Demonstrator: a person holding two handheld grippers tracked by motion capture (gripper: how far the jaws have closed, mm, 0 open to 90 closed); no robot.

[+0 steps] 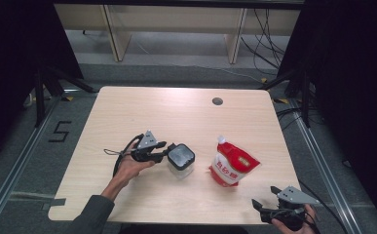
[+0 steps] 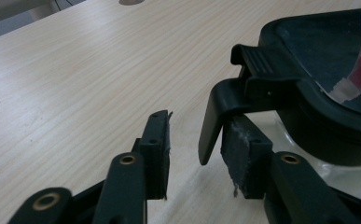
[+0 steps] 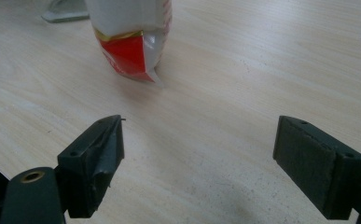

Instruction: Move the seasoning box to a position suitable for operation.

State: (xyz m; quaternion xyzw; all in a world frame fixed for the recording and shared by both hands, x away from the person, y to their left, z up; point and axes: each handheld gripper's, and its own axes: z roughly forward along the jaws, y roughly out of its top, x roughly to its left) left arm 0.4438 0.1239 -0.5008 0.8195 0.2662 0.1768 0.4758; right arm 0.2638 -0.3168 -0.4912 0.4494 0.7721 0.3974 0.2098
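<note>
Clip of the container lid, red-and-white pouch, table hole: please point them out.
lid clip (image 2: 215,116), left gripper view, its hanging flap.
red-and-white pouch (image 1: 232,165), high view, its printed front.
table hole (image 1: 217,101), high view, its centre.

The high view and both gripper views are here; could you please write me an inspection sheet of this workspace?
Surface: light wooden table with a round cable hole near the far edge.
Job's things: clear square plastic container with a black clip-lock lid; its black side latch sticks out between the left jaws. Red-and-white spouted pouch stands to its right.
Clutter: nothing seen.
Grippers: left gripper at the container's latch, pads not yet pressing it; right gripper open near the table's front right corner, nothing between its jaws.
Cables: black cable loops from the left gripper.
Surroundings: black curtains, wooden furniture legs, grey floor with loose wires.
</note>
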